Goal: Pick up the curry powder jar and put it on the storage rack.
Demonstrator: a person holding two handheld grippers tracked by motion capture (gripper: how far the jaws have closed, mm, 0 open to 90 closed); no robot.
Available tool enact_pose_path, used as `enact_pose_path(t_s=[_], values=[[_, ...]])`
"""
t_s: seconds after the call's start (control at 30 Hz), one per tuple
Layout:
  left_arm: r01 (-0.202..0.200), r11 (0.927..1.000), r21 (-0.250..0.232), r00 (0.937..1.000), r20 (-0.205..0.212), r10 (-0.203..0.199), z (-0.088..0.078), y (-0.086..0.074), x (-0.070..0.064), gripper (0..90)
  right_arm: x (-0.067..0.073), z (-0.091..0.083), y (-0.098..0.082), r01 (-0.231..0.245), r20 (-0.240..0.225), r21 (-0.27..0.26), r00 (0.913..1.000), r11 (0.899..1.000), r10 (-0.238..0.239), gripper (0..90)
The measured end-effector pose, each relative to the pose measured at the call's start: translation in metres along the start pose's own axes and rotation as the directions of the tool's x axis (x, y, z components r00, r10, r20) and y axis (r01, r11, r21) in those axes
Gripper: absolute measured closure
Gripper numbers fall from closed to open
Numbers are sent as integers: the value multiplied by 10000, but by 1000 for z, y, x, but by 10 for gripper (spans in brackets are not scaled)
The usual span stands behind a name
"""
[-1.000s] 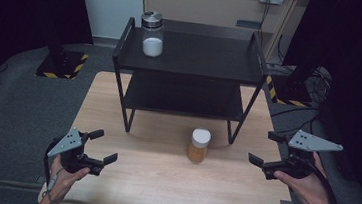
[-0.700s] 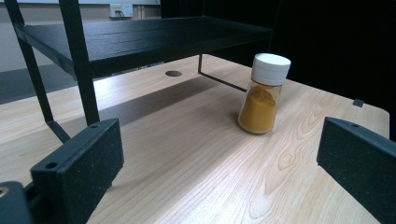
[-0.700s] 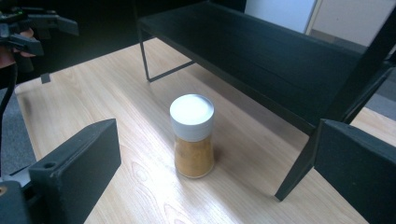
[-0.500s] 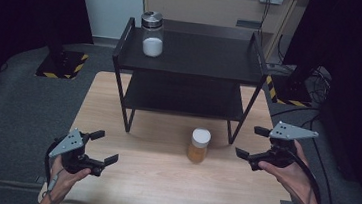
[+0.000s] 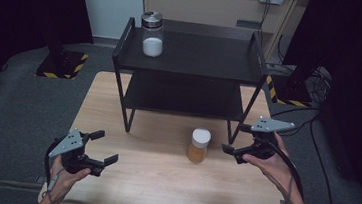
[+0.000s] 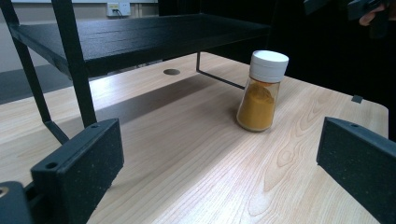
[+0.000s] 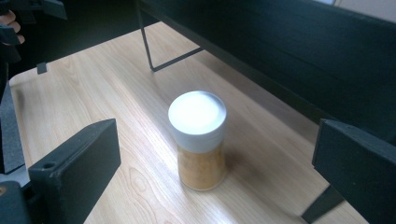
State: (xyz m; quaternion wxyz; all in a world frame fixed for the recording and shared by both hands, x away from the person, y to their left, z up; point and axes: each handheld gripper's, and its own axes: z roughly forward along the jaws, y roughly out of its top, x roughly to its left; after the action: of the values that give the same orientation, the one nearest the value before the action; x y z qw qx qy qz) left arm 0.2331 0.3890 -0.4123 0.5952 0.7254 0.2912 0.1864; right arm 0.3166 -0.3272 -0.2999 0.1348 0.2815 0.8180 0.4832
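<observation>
R gripper (image 5: 233, 139) jaws spread wide, empty, just right of spice jar (image 5: 198, 146), not touching. Jar stands upright on table (image 5: 160, 190) in front of black shelf rack (image 5: 192, 68). L gripper (image 5: 101, 148) open, well apart at table's near-left.
</observation>
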Motion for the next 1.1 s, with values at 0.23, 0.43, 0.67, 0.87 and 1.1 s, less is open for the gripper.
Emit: enact_pose_path(t_s=[0.23,0.43,0.67,0.87,1.1], values=[[4,10000,-21,10000,-38,-4,0,0,0,0,-2,27,2,-61,-341,300,9994,9995,71,16],[8,10000,-46,10000,-11,-8,-1,0,0,0,-5,47,2,-102,-411,563,9991,9984,125,19],[25,10000,-49,10000,-13,-25,-1,0,1,0,-10,71,1,-127,-497,810,9986,9966,167,29],[0,10000,-14,10000,14,0,0,0,1,0,-10,89,3,115,-598,1051,9982,9944,-52,41],[-12,10000,1,10000,29,12,0,0,1,0,-9,105,2,340,-614,1229,9978,9918,-266,79]])
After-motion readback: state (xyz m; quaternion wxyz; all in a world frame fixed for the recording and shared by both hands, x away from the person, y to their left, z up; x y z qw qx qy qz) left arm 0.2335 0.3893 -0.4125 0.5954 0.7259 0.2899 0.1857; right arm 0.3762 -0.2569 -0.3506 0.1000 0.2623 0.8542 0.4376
